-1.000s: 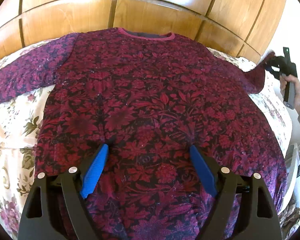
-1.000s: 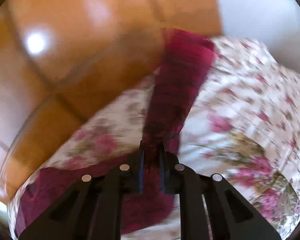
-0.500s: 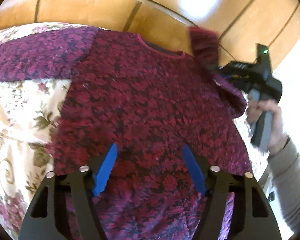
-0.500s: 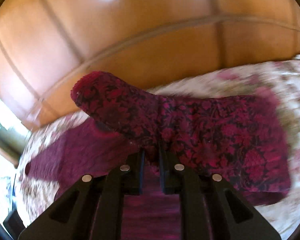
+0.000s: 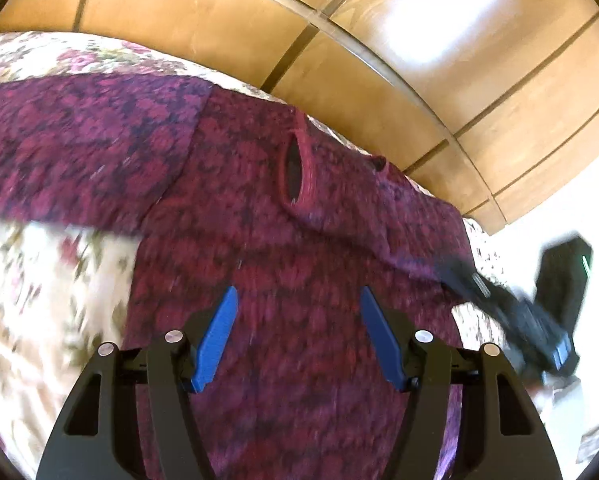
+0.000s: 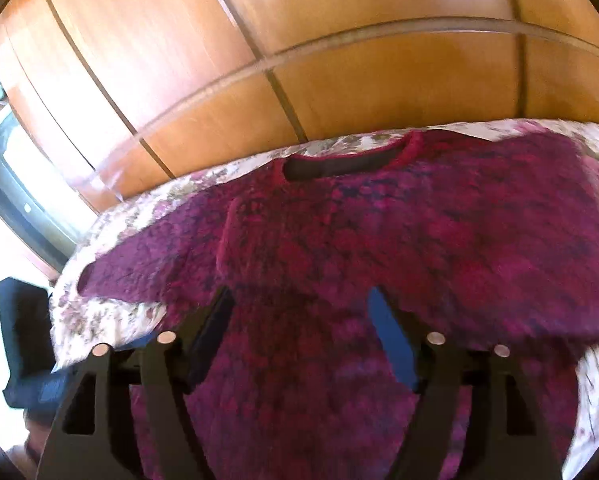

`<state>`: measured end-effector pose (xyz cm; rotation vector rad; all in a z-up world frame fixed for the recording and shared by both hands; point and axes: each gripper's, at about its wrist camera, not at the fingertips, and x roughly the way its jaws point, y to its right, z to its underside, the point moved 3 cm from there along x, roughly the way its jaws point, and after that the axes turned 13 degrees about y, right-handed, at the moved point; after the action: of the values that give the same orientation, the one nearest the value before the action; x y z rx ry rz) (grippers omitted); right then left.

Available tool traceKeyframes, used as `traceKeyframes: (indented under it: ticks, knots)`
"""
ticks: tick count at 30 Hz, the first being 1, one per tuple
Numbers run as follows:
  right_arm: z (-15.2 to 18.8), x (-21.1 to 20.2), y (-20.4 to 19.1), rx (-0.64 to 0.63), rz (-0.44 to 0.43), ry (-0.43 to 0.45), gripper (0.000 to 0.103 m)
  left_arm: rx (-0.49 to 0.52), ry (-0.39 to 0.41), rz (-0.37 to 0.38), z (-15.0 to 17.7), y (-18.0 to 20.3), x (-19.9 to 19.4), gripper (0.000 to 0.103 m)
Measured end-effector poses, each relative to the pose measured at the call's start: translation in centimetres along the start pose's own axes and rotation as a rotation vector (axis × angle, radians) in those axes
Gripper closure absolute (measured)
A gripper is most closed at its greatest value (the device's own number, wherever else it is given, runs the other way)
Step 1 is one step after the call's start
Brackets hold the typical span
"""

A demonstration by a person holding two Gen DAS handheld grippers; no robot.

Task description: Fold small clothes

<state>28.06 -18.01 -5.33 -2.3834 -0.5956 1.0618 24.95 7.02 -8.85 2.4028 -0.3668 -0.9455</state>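
Note:
A dark red floral sweater (image 5: 259, 248) lies flat on a flowered bedspread (image 5: 39, 280). One sleeve (image 6: 479, 248) is folded across its chest, and the cuff (image 5: 295, 176) ends beside the neckline (image 6: 339, 164). The other sleeve (image 5: 79, 152) stretches out sideways. My left gripper (image 5: 297, 320) hovers open over the sweater's lower body, with nothing pinched between its blue pads (image 5: 219, 332). My right gripper (image 6: 299, 304) is above the sweater's middle. Its jaws are opening, with only cloth lying beneath them. In the left wrist view, the right gripper (image 5: 499, 308) is a blur at the sweater's right side.
Glossy wooden wardrobe panels (image 6: 339, 60) rise just behind the bed. The bed's edge (image 5: 483, 248) drops off at the right in the left wrist view. A dark blurred shape (image 6: 19, 340) sits at the left edge of the right wrist view.
My right gripper carried the sleeve from the bed's side across the sweater's chest, then opened and let it go. The left gripper's jaws narrowed a little while its view swung over the sweater.

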Motion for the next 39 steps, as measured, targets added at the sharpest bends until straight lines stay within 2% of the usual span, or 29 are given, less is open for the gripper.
traceKeyframes:
  ticks: [2, 7, 10, 14, 19, 24, 27, 30, 35, 39]
  knots:
    - [0.1, -2.5, 1.1, 0.033, 0.022, 0.017, 0.028, -0.004, -0.008, -0.009, -0.9, 0.1, 1.5, 0.040]
    - [0.8, -9.1, 8.3, 0.177, 0.142, 0.081, 0.025, -0.024, -0.037, -0.017, -2.8, 0.7, 5.9, 0.040]
    - [1.0, -11.1, 11.8, 0.253, 0.206, 0.108, 0.025, -0.038, -0.051, -0.034, -3.5, 1.0, 8.2, 0.040]
    - [-0.1, -12.5, 14.3, 0.307, 0.234, 0.158, 0.025, -0.014, -0.055, -0.058, -4.5, 1.5, 9.7, 0.094]
    - [-2.7, -9.7, 13.8, 0.295, 0.205, 0.184, 0.032, 0.004, 0.062, -0.053, -6.1, 1.6, 6.0, 0.095]
    - [-3.5, -4.6, 11.4, 0.215, 0.172, 0.123, 0.041, 0.036, 0.074, -0.111, -5.7, -0.1, 4.4, 0.095]
    - [-3.6, -1.6, 10.5, 0.120, 0.231, 0.083, 0.044, 0.018, 0.067, -0.156, -5.3, -1.7, 4.8, 0.095]
    - [-2.2, 1.7, 11.2, 0.031, 0.368, 0.010, 0.046, 0.038, 0.064, -0.205, -4.7, -2.7, 5.4, 0.095]
    - [-1.0, 2.7, 11.4, -0.041, 0.414, 0.055, 0.043, 0.074, 0.067, -0.242, -3.1, -2.9, 6.5, 0.094]
    - [-1.0, 2.8, 11.1, -0.074, 0.441, 0.052, 0.040, 0.078, 0.081, -0.269, -3.0, -2.4, 6.4, 0.086]
